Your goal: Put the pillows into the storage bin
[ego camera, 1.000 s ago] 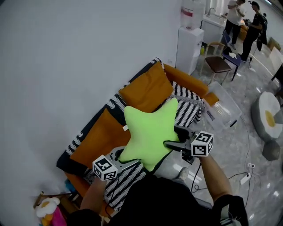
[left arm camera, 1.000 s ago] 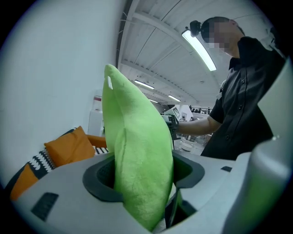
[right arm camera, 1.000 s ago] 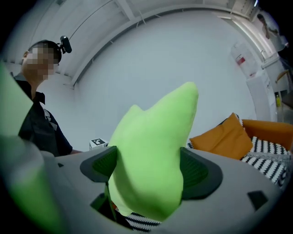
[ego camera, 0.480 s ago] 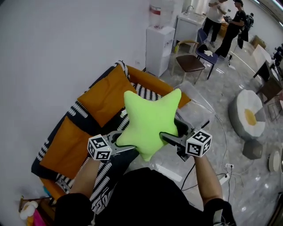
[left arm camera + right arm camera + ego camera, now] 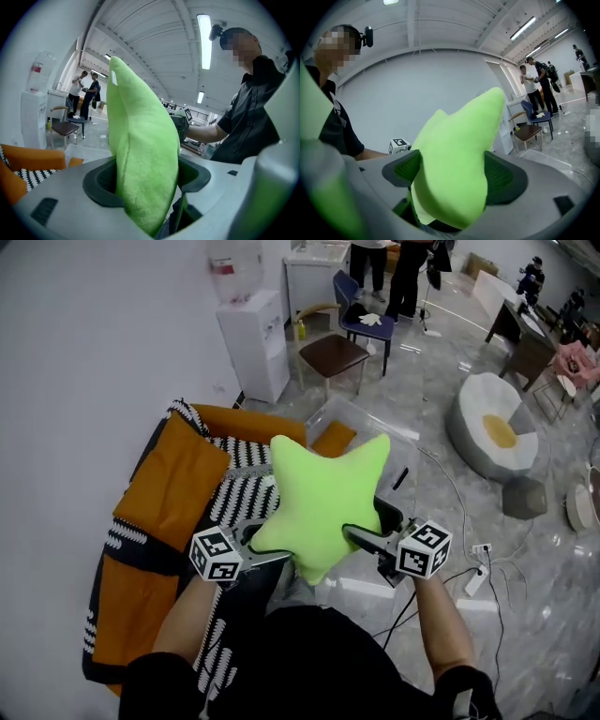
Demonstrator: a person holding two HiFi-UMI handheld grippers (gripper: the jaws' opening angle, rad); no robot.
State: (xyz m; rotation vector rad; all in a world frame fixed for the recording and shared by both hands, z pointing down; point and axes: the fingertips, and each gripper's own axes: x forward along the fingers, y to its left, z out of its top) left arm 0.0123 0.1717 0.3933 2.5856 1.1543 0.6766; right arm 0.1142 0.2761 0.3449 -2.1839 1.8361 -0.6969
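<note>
The left hand-held gripper and right hand-held gripper are each pinching a soft point of the pillow, holding it in the air near the bin, so the plush is probably risking slipping free short of it.

Large open office hall: water dispenser, chair, sofa, strip lights.

Both bare forearms, the left forearm and the right forearm, reach forward. The left hand-held gripper and the right hand-held gripper angle inward, each with its jaws clamped on the green star pillow raised between them.
</note>
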